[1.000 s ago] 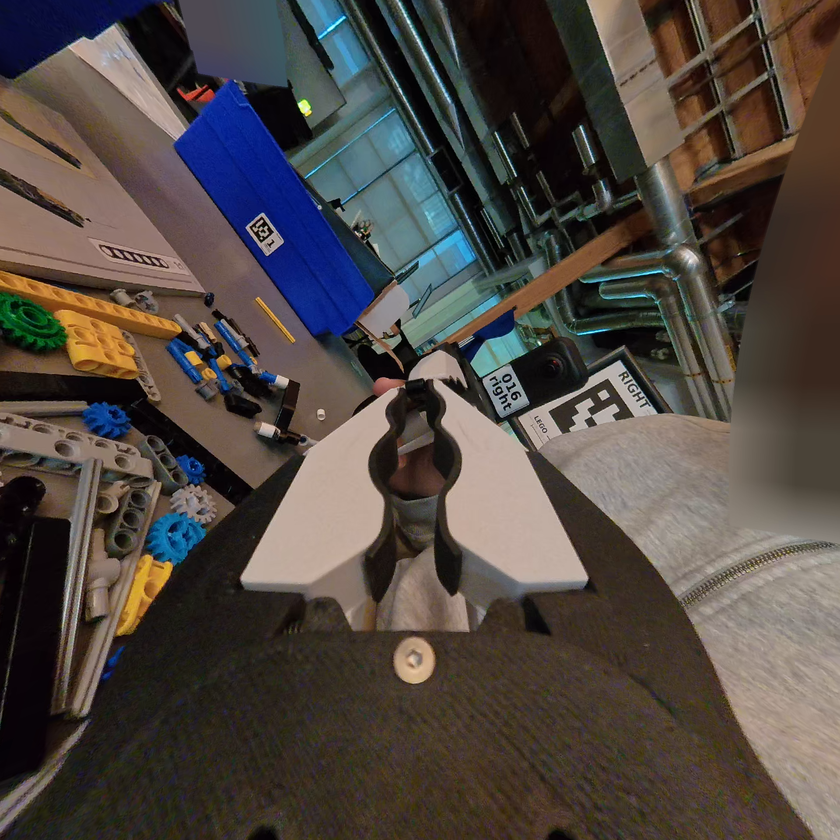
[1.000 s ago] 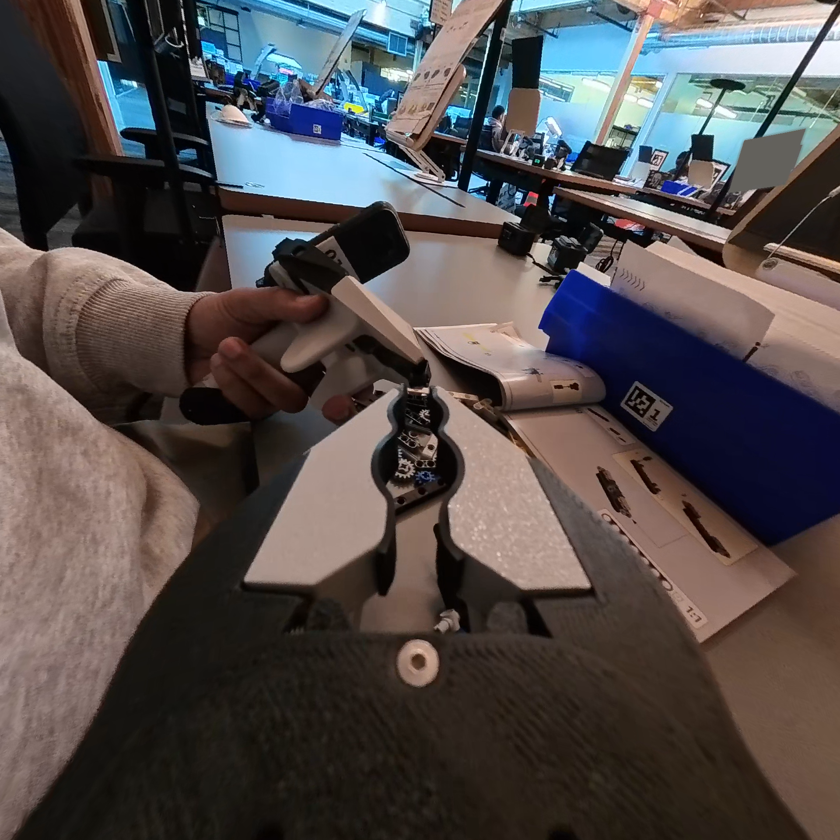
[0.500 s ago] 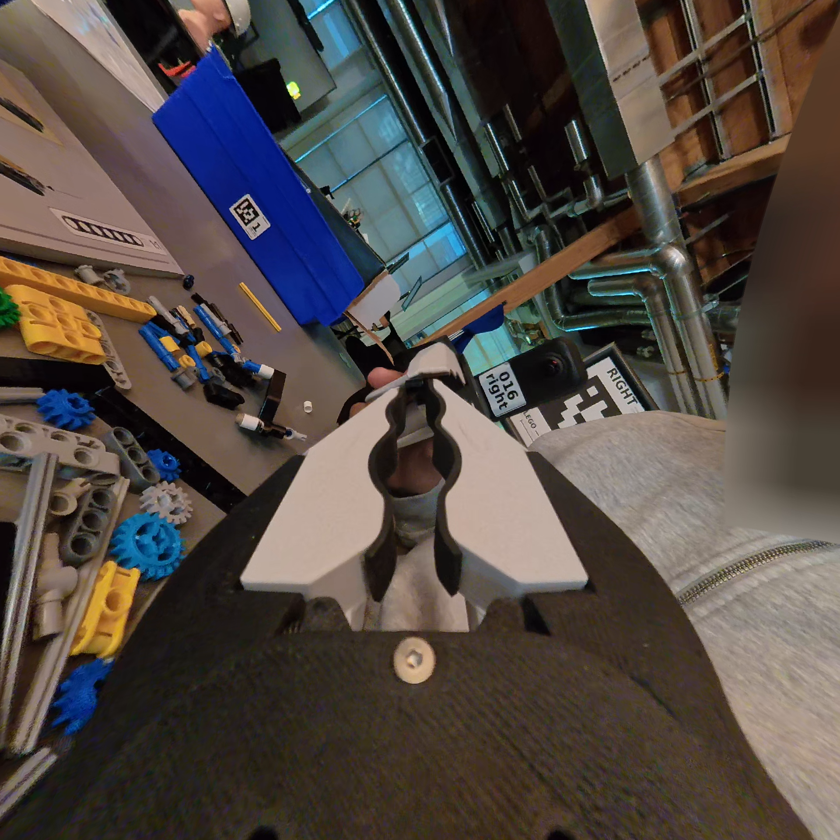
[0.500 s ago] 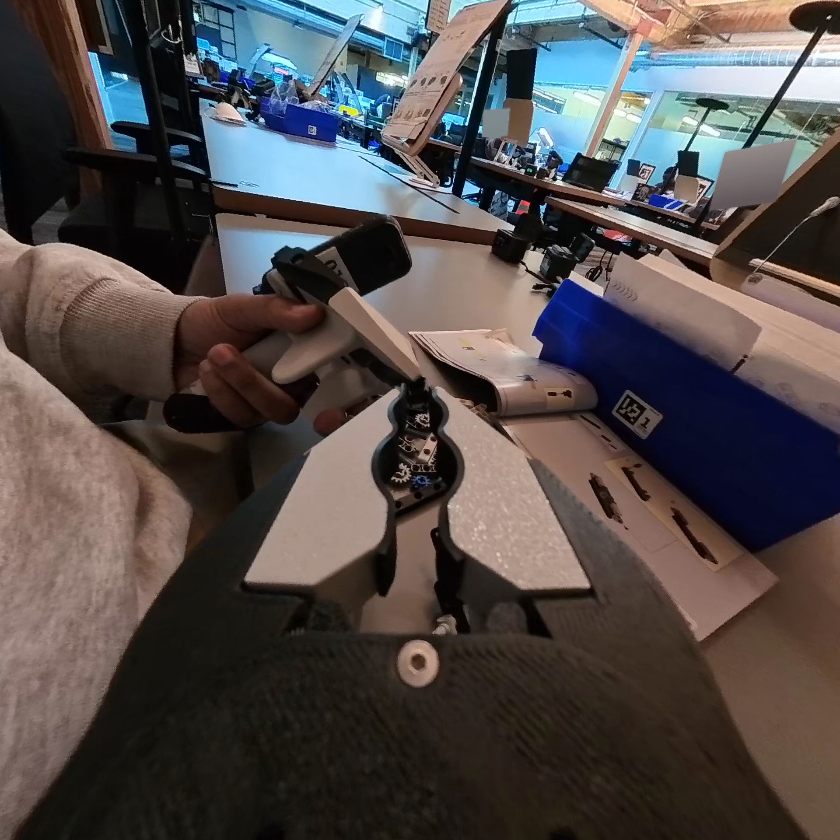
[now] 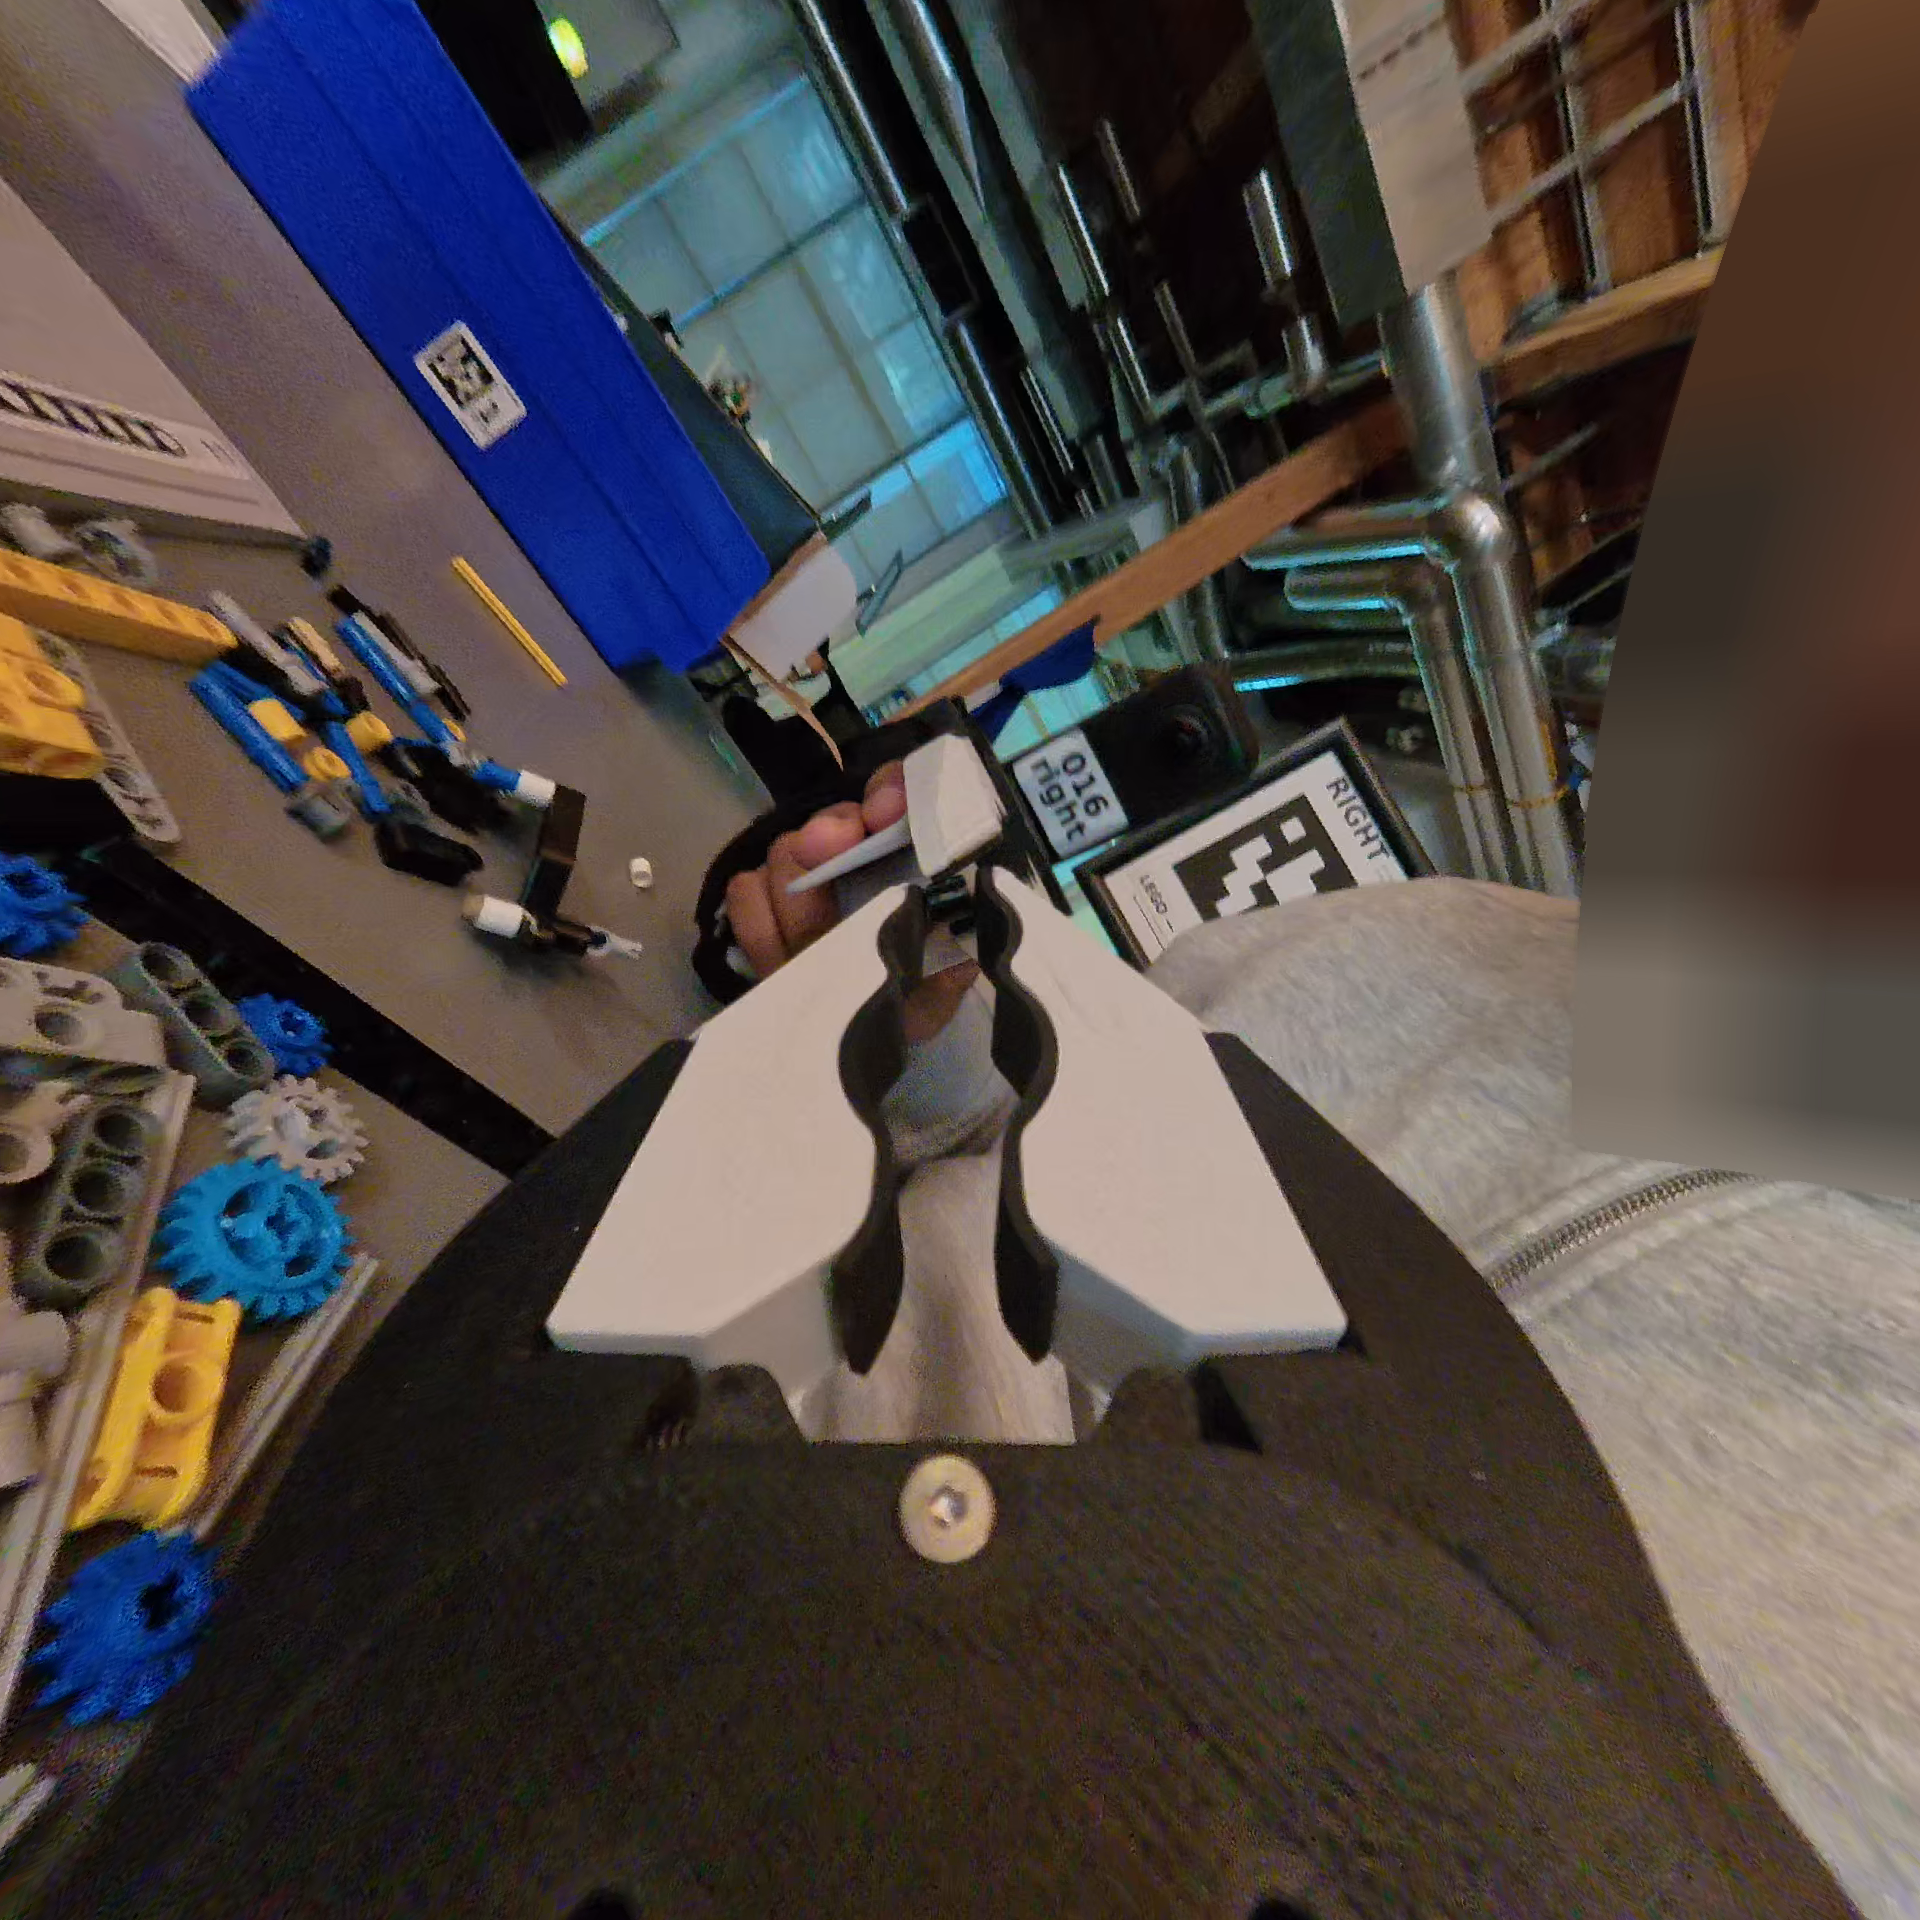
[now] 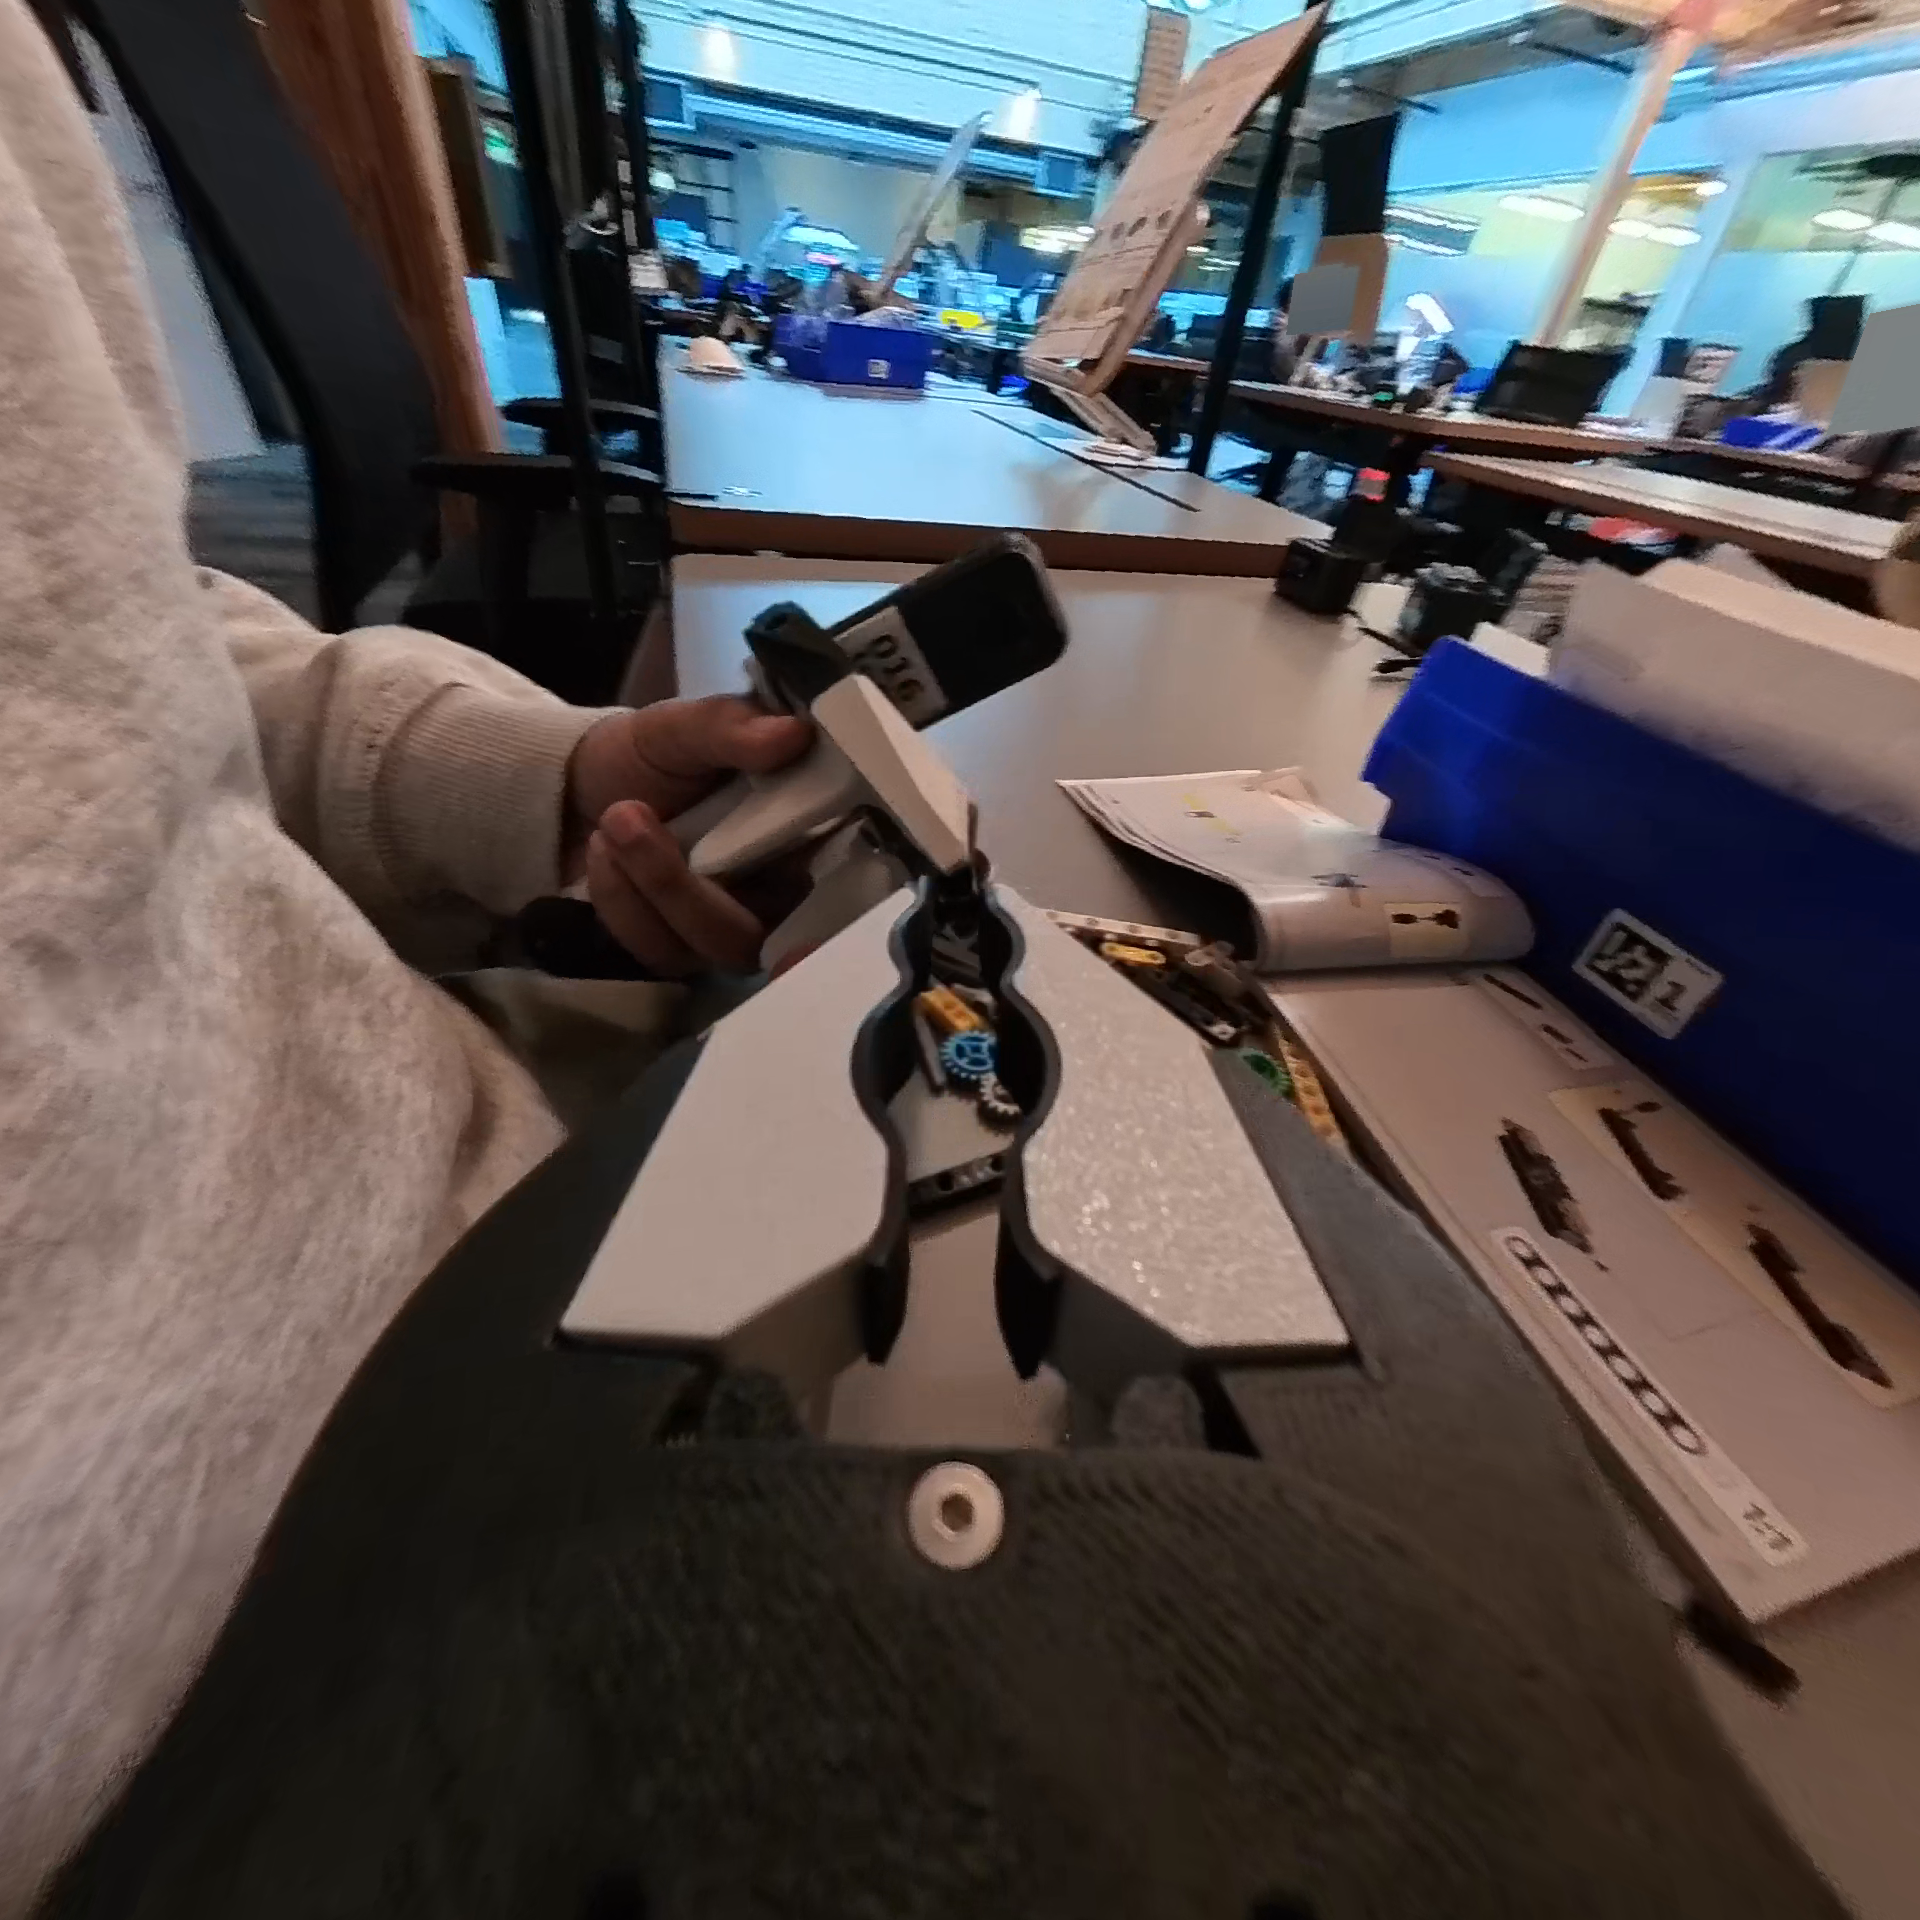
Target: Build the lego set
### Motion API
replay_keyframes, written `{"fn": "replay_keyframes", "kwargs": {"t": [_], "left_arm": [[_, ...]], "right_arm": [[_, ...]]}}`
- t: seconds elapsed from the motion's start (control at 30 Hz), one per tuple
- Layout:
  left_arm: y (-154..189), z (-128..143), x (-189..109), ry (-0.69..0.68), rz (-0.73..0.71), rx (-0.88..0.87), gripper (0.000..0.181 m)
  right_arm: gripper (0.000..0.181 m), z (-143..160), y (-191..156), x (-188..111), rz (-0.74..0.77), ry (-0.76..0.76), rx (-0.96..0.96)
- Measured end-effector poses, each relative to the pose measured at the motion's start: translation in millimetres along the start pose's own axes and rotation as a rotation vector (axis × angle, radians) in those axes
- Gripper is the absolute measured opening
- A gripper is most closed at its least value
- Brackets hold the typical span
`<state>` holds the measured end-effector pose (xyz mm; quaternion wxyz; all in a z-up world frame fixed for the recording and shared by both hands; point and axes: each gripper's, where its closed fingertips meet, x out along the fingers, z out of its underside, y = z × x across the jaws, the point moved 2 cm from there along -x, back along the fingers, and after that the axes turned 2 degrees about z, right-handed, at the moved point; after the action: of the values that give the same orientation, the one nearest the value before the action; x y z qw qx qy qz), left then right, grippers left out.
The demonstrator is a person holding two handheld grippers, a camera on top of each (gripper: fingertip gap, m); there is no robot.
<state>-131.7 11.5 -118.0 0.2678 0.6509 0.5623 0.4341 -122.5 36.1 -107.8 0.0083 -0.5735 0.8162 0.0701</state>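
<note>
Left wrist view, counted: blue gears, four in sight – one large light-blue gear (image 5: 252, 1238), three darker blue gears (image 5: 120, 1621) (image 5: 286, 1034) (image 5: 31, 902); one pale grey gear (image 5: 296, 1128); one blue bin (image 5: 488, 332) with a square tag; one thin yellow rod (image 5: 509, 621); two grippers, tips near each other – left gripper (image 5: 948, 914), right gripper (image 6: 951, 894). Right wrist view: one open booklet (image 6: 1309, 883), one flat printed sheet (image 6: 1621, 1278). Small blue-and-black pins (image 5: 343, 727) lie in a heap, too blurred to count.
</note>
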Motion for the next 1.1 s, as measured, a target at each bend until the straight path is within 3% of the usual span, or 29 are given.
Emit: {"fn": "replay_keyframes", "kwargs": {"t": [0.03, 0.33, 0.6, 1.1], "left_arm": [[0, 3, 1, -0.022, 0.001, -0.001, 0.007], [-4, 17, 2, -0.147, -0.036, 0.032, 0.007], [3, 31, 3, -0.253, 0.015, 0.028, 0.006], [9, 33, 4, -0.26, 0.072, -0.013, 0.008]], "right_arm": [[0.006, 1, -2, 0, -0.027, 0.002, 0.004], [0.006, 9, -12, -7, -0.102, -0.017, -0.213], [0.006, 9, -27, -15, -0.233, 0.021, -0.201], [0.006, 7, -35, -23, -0.287, 0.066, -0.176]]}}
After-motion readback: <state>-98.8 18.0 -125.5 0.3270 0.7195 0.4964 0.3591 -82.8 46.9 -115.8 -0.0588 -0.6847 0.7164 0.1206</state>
